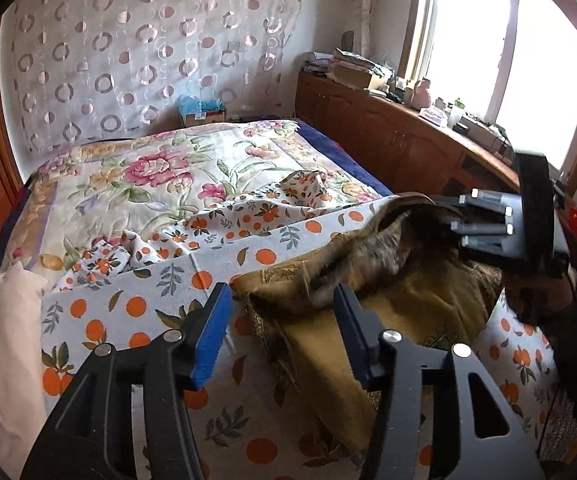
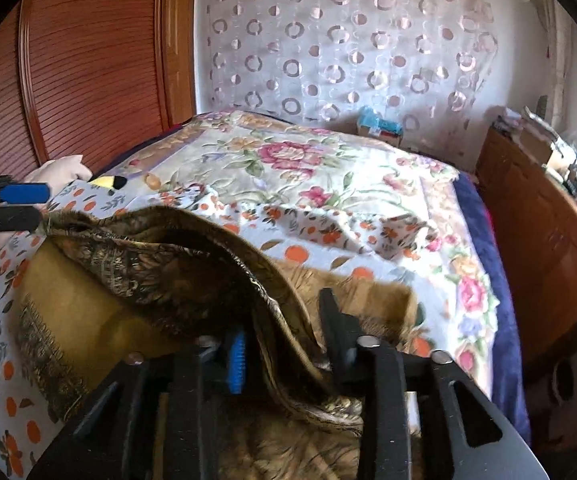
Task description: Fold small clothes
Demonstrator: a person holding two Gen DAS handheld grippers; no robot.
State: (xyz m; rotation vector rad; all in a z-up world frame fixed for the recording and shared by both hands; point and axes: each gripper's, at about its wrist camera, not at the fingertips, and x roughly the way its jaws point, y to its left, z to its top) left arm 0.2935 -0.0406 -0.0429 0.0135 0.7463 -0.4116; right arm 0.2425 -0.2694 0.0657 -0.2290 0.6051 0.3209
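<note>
The raised fold of the brown scarf (image 1: 372, 256) is smeared with blur in both views. In the right wrist view it hides the left finger of the right claw (image 2: 288, 348). The items on the cabinet (image 1: 408, 140) under the window are too small to tell. The pillow (image 1: 0, 340) is cut off at the left edge.

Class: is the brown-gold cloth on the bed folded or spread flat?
Partly folded: the brown-gold cloth has one edge doubled over and arched above its flat part, running between the right gripper pads.
</note>
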